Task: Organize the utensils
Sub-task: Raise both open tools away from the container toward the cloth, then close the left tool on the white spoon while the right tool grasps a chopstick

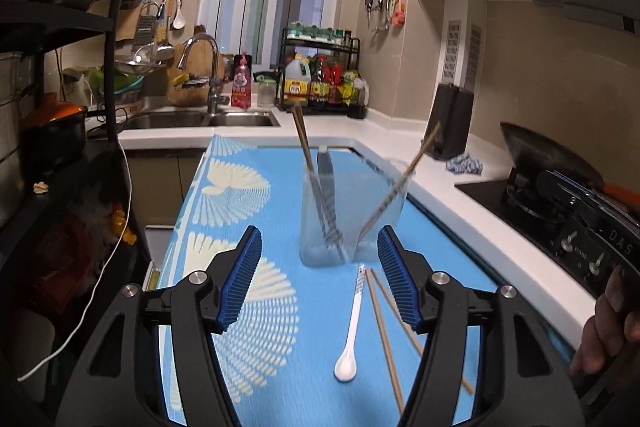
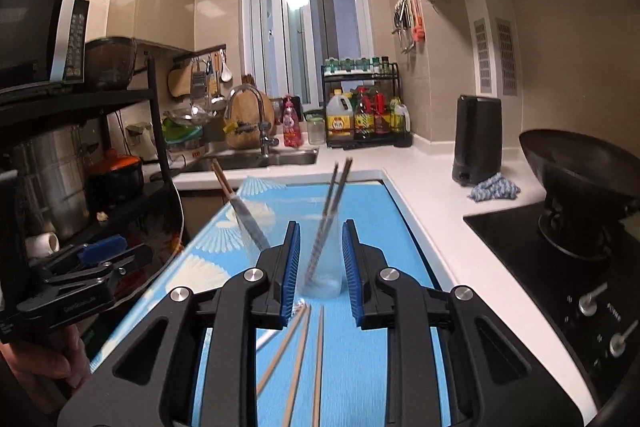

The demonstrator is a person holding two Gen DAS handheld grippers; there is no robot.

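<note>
Left wrist view: left gripper spread wide, empty
Spoon: lies lengthwise between its fingers, just below
Right gripper: spread, empty, above chopsticks
Cup: straight ahead

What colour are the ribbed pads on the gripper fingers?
Blue pads, on black arms; clearest in the left wrist view.

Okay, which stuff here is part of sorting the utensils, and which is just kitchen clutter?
For the job:
- clear cup already holding chopsticks
- white spoon on the blue mat
- loose chopsticks beside it

Just lying about:
- wok
- blue cloth
- sauce bottles
- orange-lidded pot
</note>
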